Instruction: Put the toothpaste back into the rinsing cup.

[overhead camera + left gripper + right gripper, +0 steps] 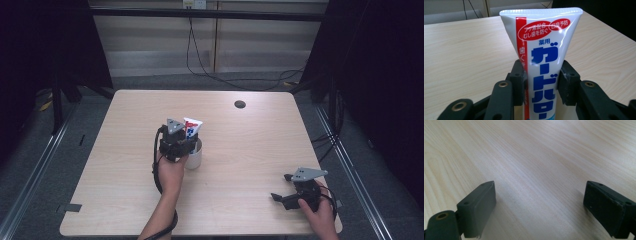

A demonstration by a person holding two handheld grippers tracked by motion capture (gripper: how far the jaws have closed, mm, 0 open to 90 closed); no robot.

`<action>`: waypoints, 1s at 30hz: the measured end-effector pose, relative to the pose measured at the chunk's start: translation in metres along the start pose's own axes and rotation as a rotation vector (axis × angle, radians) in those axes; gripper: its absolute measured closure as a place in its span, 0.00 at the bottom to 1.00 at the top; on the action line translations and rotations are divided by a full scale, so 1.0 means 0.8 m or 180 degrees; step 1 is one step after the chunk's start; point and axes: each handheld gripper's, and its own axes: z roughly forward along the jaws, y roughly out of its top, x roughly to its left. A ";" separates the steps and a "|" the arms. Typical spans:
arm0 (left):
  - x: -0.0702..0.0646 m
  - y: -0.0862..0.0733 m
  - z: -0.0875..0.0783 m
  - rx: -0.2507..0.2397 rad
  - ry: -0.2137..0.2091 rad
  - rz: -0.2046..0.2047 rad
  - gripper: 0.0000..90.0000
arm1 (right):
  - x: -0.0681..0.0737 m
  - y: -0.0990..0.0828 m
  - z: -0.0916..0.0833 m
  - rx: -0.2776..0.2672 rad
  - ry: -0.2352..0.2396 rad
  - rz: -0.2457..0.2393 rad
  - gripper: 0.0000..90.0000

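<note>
A white toothpaste tube (192, 127) (544, 50) with a red stripe and blue lettering stands upright, crimped end up. My left gripper (182, 145) (542, 75) is shut on its middle, with both black pads pressed against its sides. Right below it a white cup (194, 157) sits on the table. The gripper hides the tube's lower end. My right gripper (280, 186) (539, 202) is low over the table near the front right corner. It is open, and between its fingers is bare wood.
The light wooden table (250, 150) has a round cable hole (240, 104) near its far edge. Black cables (210, 70) run over the floor behind it. Dark frames stand at both sides.
</note>
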 end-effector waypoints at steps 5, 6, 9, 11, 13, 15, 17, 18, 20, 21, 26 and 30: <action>0.001 -0.005 -0.001 0.0012 -0.0005 -0.0031 0.69 | 0.000 0.000 0.000 0.0001 0.0001 -0.0002 0.12; 0.000 -0.006 -0.001 0.0022 -0.0002 -0.0009 0.69 | 0.000 0.000 0.000 0.0000 0.0001 -0.0003 0.12; 0.000 -0.006 -0.001 0.0029 -0.0003 -0.0009 0.68 | 0.000 0.000 0.000 0.0000 0.0001 -0.0003 0.12; -0.002 -0.008 -0.001 0.0066 0.0015 -0.0019 0.65 | 0.000 0.000 0.000 0.0000 0.0002 -0.0003 0.12; -0.001 -0.011 0.000 0.0091 0.0020 -0.0044 0.65 | 0.000 0.000 0.000 0.0006 -0.0003 -0.0004 0.12; -0.001 -0.013 -0.001 0.0088 0.0010 -0.0031 0.65 | 0.000 0.000 0.000 0.0007 -0.0002 -0.0002 0.12; -0.002 -0.014 -0.001 0.0088 0.0013 -0.0027 0.65 | 0.000 0.000 0.000 0.0006 -0.0003 -0.0003 0.12; -0.004 -0.014 -0.002 0.0100 0.0016 0.0003 0.65 | 0.000 0.000 0.000 0.0006 -0.0003 -0.0005 0.12; -0.005 -0.014 -0.002 0.0100 0.0016 0.0012 0.65 | 0.000 0.000 0.000 0.0007 -0.0002 -0.0004 0.12; -0.005 -0.014 -0.002 0.0100 0.0016 0.0012 0.65 | 0.000 0.000 0.000 0.0007 -0.0002 -0.0004 0.12; -0.006 -0.016 -0.004 0.0105 0.0011 0.0012 0.65 | 0.000 0.000 0.000 0.0007 0.0000 -0.0002 0.12; -0.007 -0.018 -0.007 0.0108 0.0011 0.0024 0.65 | 0.000 0.000 0.000 0.0007 0.0000 -0.0004 0.12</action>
